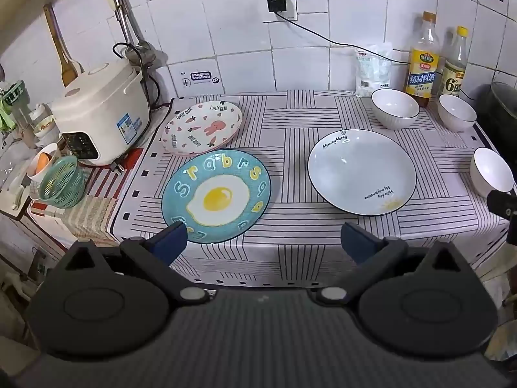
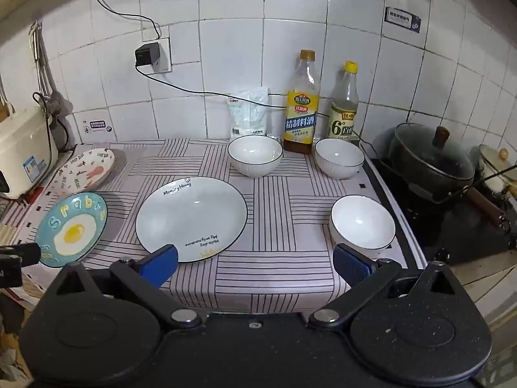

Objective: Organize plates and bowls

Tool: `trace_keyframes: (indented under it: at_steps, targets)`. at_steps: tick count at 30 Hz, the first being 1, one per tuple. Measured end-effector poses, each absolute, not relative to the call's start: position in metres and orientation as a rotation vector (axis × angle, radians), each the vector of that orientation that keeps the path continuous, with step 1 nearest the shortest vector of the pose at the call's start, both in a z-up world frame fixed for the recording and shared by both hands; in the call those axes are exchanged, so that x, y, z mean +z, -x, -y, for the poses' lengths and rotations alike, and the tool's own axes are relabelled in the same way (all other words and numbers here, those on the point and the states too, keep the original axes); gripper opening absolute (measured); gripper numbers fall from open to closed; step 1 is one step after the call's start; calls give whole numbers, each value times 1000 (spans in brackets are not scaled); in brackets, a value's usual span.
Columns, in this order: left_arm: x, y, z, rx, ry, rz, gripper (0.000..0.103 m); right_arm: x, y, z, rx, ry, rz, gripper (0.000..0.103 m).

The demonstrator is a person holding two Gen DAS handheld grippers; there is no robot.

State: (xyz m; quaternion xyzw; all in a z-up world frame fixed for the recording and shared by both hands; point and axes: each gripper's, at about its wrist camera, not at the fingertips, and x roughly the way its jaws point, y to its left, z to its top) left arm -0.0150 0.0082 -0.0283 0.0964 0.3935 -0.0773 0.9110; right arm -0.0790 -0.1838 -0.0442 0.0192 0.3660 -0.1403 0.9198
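Three plates lie on the striped cloth: a blue fried-egg plate [image 1: 216, 196] [image 2: 71, 228] at the front left, a pink rabbit plate [image 1: 202, 127] [image 2: 84, 171] behind it, and a large pale plate [image 1: 361, 171] [image 2: 191, 218] in the middle. Three white bowls stand to the right: one at the back [image 1: 395, 108] [image 2: 255, 156], a second beside it [image 1: 457, 112] [image 2: 339, 157], a third nearer the front [image 1: 491, 172] [image 2: 362, 225]. My left gripper [image 1: 263, 242] hovers open over the front edge, nothing between its fingers. My right gripper [image 2: 255, 263] is open too, between the pale plate and the front bowl.
A rice cooker [image 1: 103, 116] and a green basket [image 1: 60, 179] stand at the left. Two bottles [image 2: 300, 110] and a white bag [image 2: 249, 111] line the tiled wall. A black pot [image 2: 431, 158] sits on the stove at the right. A cable [image 2: 200, 92] runs along the wall.
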Motion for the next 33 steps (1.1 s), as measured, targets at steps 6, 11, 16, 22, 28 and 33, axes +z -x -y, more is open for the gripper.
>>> trace_keyframes:
  at_steps: [6, 11, 16, 22, 28, 33]
  targets:
    - [-32, 14, -8, -147, -193, -816, 103, -42, 78, 185, -281, -40, -732, 103]
    - [-34, 14, -7, -149, -193, -816, 103, -44, 78, 187, -286, -29, -735, 103]
    - [-33, 14, -8, -159, -187, -799, 103, -43, 73, 181, -285, -18, -725, 103]
    - [-34, 17, -8, -171, -181, -781, 103, -45, 82, 178, -281, -4, -681, 103]
    - [-34, 18, -7, -172, -190, -779, 103, -42, 82, 177, -286, 41, -664, 103]
    - [-33, 18, -6, -179, -192, -784, 103, -42, 84, 177, -278, 18, -662, 103]
